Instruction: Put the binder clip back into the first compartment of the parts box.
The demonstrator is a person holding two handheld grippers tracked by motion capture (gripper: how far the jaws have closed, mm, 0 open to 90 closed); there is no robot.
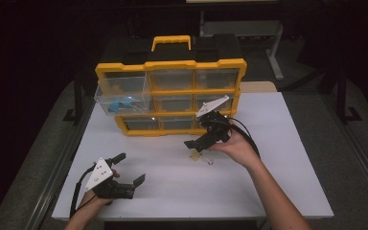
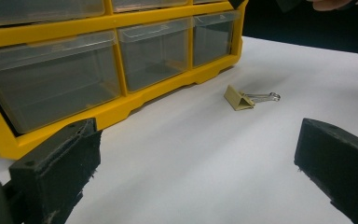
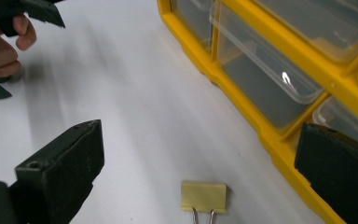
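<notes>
We hold the right tool [image 1: 197, 145] released just above the yellow binder clip [image 1: 195, 155] on the table [image 1: 278, 158]; the left tool [image 1: 130, 168], at seven o'clock, gapes empty.

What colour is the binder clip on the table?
Pale yellow binder clip with silver wire handles, best in the right gripper view.

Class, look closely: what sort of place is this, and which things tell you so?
Probably a workshop or lab bench: a yellow parts organizer with clear drawers stands on a plain white table, with dark metal frames behind.
</notes>
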